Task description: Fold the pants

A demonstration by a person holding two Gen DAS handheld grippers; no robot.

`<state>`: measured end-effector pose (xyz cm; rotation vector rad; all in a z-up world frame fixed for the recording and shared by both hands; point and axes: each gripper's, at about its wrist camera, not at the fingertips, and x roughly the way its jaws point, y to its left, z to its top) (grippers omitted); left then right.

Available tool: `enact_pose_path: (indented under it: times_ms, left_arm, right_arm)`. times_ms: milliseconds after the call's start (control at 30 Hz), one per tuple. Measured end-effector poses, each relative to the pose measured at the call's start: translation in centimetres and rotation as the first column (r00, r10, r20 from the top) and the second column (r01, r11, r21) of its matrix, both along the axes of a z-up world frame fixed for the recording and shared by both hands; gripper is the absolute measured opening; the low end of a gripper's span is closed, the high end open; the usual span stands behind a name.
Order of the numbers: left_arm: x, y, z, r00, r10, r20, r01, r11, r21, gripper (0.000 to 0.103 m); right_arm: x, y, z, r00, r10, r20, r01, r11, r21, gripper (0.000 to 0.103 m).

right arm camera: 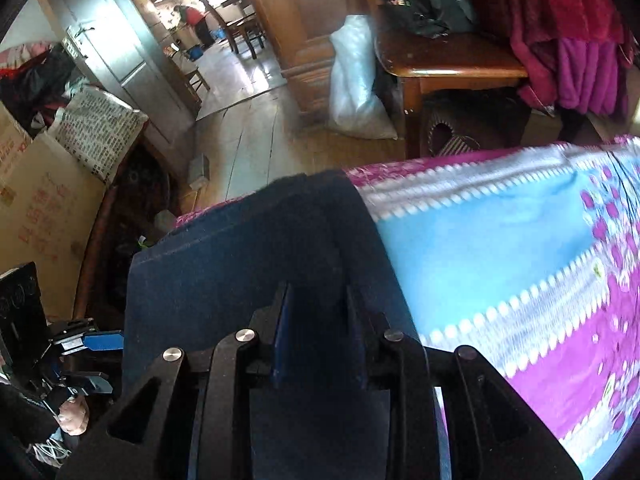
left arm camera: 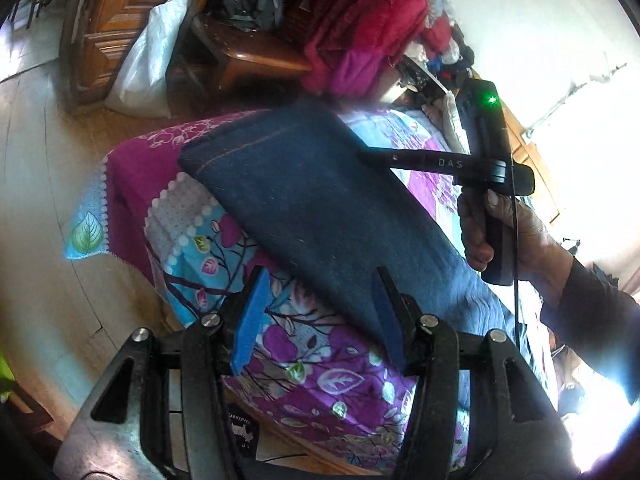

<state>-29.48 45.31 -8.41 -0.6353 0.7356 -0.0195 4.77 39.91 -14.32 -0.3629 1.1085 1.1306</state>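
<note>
pants (left arm camera: 320,208) laid lengthwise on the bedspread (left arm camera: 192,248)
left gripper (left arm camera: 320,316) open at near edge; right gripper (right arm camera: 316,316) over the cloth (grip cannot be told), long axis running away.

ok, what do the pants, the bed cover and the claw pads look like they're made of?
Dark blue folded pants: probably denim, matte, with a tan stitch line along the hem. Purple and blue floral bed cover: soft printed woven fabric, likely cotton or a blend. Blue pads on the left claw: look like foam or rubber, matte, flat slabs on black, probably plastic, fingers.
</note>
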Motion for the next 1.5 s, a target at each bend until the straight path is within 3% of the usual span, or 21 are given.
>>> enact_pose_path:
  times_ms: [33, 67, 200, 367, 667, 800, 867, 1000, 1067, 1133, 1167, 1200, 1367, 1500]
  left_arm:
    - [0.0, 0.2, -0.1, 1.000, 0.006, 0.006, -0.006, 1.000, -0.006, 0.054]
    - [-0.2, 0.3, 0.0, 1.000, 0.010, 0.011, -0.010, 1.000, -0.007, 0.054]
    - [0.2, 1.1, -0.2, 0.999, 0.025, 0.021, -0.025, 1.000, -0.014, 0.054]
    - [0.9, 1.5, -0.2, 0.999, 0.033, 0.035, -0.032, 0.999, -0.019, 0.054]
    - [1.3, 2.2, -0.4, 0.998, 0.052, 0.031, -0.052, 0.998, -0.019, 0.054]
    - [1.2, 3.3, 0.6, 0.994, 0.090, 0.055, -0.089, 0.996, -0.028, 0.053]
    - [1.6, 3.8, 0.9, 0.993, 0.098, 0.060, -0.096, 0.995, -0.027, 0.052]
    - [3.2, 4.8, 1.1, 0.990, 0.141, 0.016, -0.141, 0.990, 0.004, 0.052]
    - [3.8, 5.3, 0.6, 0.988, 0.155, -0.004, -0.155, 0.988, -0.015, 0.051]
    - [4.4, 5.3, 0.2, 0.988, 0.152, -0.022, -0.152, 0.988, -0.010, 0.037]
    - [4.7, 5.2, 0.1, 0.989, 0.145, -0.032, -0.145, 0.989, -0.003, 0.019]
    - [5.0, 5.2, 0.0, 0.989, 0.143, -0.036, -0.144, 0.990, -0.001, 0.011]
    - [6.0, 4.1, 1.8, 0.994, 0.101, 0.040, -0.102, 0.994, 0.042, 0.008]
    - [6.2, 4.6, 1.8, 0.995, 0.094, 0.043, -0.096, 0.995, 0.035, 0.008]
  right_arm:
    - [-0.3, 0.4, 0.1, 1.000, 0.010, 0.015, -0.010, 1.000, -0.008, 0.024]
    - [-0.6, 0.7, 0.3, 0.999, 0.023, 0.025, -0.023, 1.000, -0.013, 0.007]
    - [-1.3, 1.2, 1.9, 0.994, 0.028, 0.104, -0.027, 1.000, -0.015, 0.004]
    - [0.6, 0.8, 3.2, 0.992, -0.009, 0.124, 0.010, 1.000, -0.006, 0.004]
    - [2.3, 0.7, 0.0, 0.996, -0.036, 0.084, 0.037, 0.999, -0.019, 0.005]
    - [2.0, -1.0, 2.4, 0.987, -0.105, 0.118, 0.099, 0.994, 0.053, 0.021]
    - [1.6, -2.1, 3.7, 0.986, -0.111, 0.123, 0.101, 0.991, 0.085, 0.023]
    - [0.8, -5.9, 5.3, 0.982, -0.123, 0.144, 0.110, 0.989, 0.096, 0.024]
    - [0.7, -9.2, 6.0, 0.976, -0.163, 0.145, 0.149, 0.984, 0.102, 0.024]
    - [0.5, -13.1, 6.7, 0.970, -0.203, 0.137, 0.189, 0.976, 0.109, 0.024]
    - [0.4, -15.1, 6.9, 0.964, -0.225, 0.139, 0.211, 0.971, 0.108, 0.025]
    - [0.2, -17.6, 7.1, 0.958, -0.251, 0.137, 0.238, 0.966, 0.101, 0.028]
    - [-1.0, -26.3, 5.2, 0.956, -0.286, 0.072, 0.289, 0.957, -0.032, 0.029]
    - [-2.8, -28.1, 3.8, 0.972, -0.234, 0.032, 0.236, 0.969, -0.080, 0.029]
